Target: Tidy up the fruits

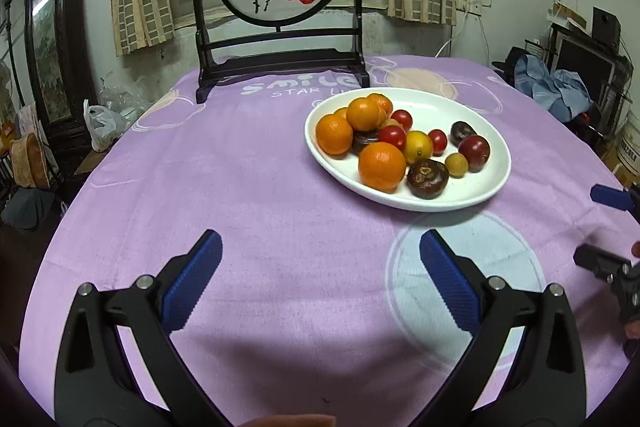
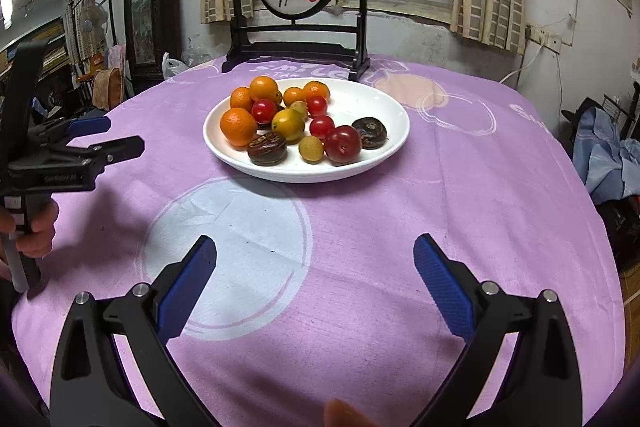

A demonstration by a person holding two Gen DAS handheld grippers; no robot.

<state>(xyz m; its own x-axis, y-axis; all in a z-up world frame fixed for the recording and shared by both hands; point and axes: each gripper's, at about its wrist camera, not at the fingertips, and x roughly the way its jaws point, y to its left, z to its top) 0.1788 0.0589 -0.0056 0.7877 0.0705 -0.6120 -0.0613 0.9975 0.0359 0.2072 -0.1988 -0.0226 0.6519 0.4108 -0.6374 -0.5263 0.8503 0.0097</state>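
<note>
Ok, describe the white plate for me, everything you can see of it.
The white plate is a shallow oval dish, glossy like glazed ceramic, with a low raised rim. It sits flat on the purple tablecloth, in front of the dark wooden screen stand, partly over a pale printed circle. It holds a pile of fruit: oranges, small red tomatoes, a red plum and dark brown fruits, crowded toward its left side in the right wrist view. Neither pair of tongs touches it.
</note>
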